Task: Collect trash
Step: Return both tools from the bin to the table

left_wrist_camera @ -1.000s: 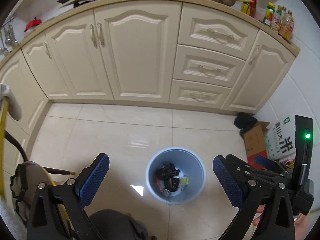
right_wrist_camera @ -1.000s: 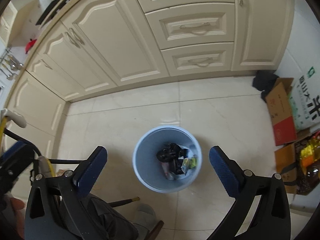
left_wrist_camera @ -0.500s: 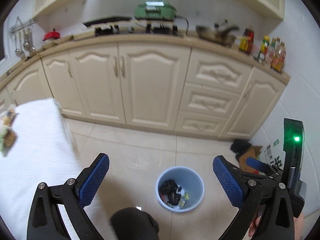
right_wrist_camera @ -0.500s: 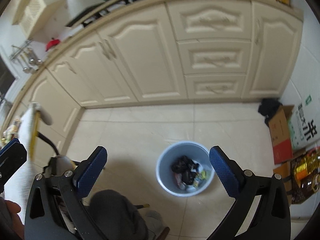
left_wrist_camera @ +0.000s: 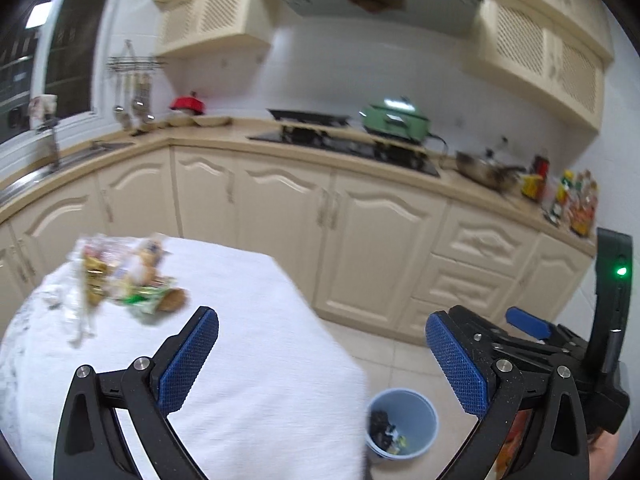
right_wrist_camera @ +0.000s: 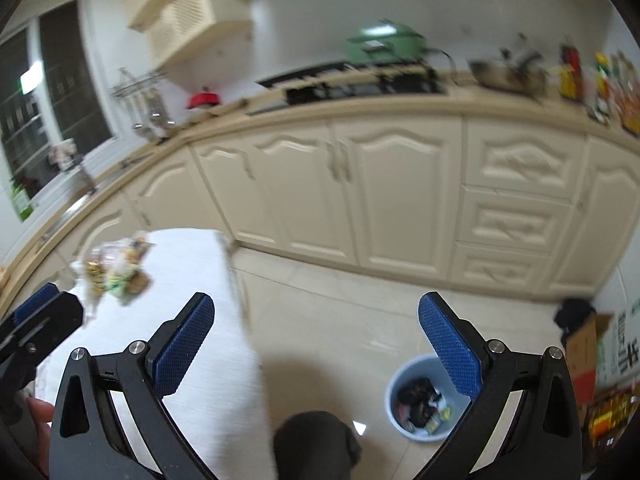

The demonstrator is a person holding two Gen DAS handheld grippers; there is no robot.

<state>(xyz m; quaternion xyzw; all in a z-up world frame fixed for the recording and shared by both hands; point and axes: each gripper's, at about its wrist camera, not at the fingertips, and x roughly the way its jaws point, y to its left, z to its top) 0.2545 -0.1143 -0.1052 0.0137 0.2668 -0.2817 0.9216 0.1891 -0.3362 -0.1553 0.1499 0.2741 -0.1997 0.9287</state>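
A heap of wrappers and scraps (left_wrist_camera: 120, 276) lies at the far left of a table under a white cloth (left_wrist_camera: 240, 360); the right wrist view shows the heap (right_wrist_camera: 116, 272) on the cloth (right_wrist_camera: 192, 360) too. A light blue bin (left_wrist_camera: 402, 426) holding dark trash stands on the floor right of the table, also seen as the bin (right_wrist_camera: 424, 404) from the right. My left gripper (left_wrist_camera: 320, 354) is open and empty above the table's near right part. My right gripper (right_wrist_camera: 316, 344) is open and empty, over the floor between table and bin.
Cream cabinets (left_wrist_camera: 380, 240) run along the back under a counter with a hob (left_wrist_camera: 344, 148), a green pot (left_wrist_camera: 396, 122), a pan and bottles. Cardboard boxes (right_wrist_camera: 596, 352) stand at the right wall. A dark knee (right_wrist_camera: 316, 440) shows at the bottom.
Both views have swung up from the bin on the floor. The clothed table with the trash heap has come into view at the left. Both grippers stay open.
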